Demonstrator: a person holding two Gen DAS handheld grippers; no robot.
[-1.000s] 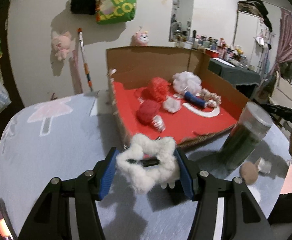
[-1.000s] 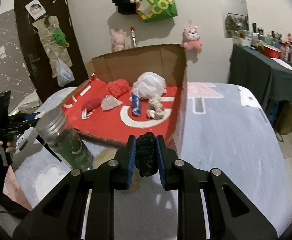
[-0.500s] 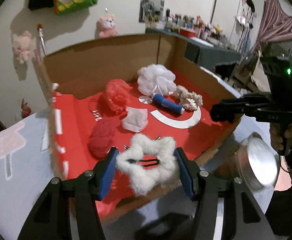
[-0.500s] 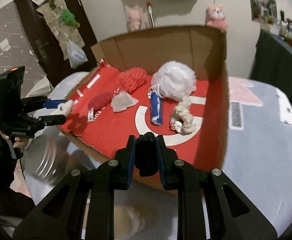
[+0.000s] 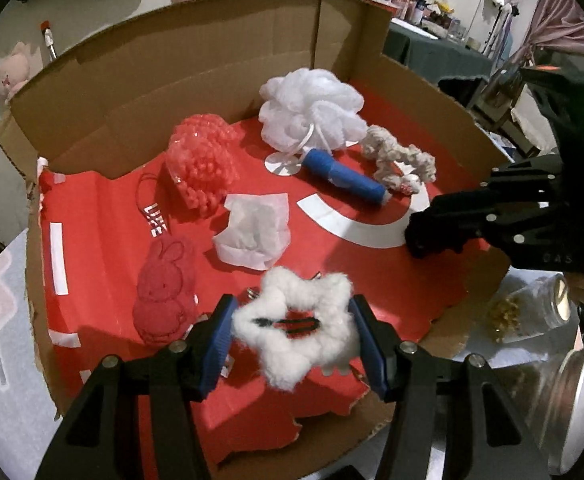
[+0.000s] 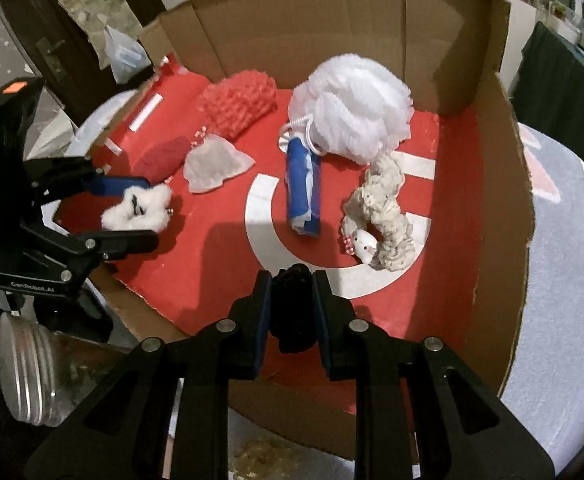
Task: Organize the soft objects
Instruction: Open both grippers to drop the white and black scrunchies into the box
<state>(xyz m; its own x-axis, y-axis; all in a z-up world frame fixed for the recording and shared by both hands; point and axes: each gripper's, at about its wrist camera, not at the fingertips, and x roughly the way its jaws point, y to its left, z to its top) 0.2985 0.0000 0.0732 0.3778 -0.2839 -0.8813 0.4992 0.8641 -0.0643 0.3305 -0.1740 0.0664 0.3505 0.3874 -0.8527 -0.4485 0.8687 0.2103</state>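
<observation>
The left gripper (image 5: 292, 330) clamps a white fluffy hair clip (image 5: 293, 334) above the near edge of the cardboard box (image 5: 212, 64). The right gripper (image 6: 292, 298) pinches a black soft object (image 6: 293, 312), too dark to identify, over the same edge. A jar (image 5: 571, 396) beside the box is cut off at the frame.

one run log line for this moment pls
left gripper: shut on white fluffy clip | right gripper: shut on black soft item | both over cardboard box
</observation>
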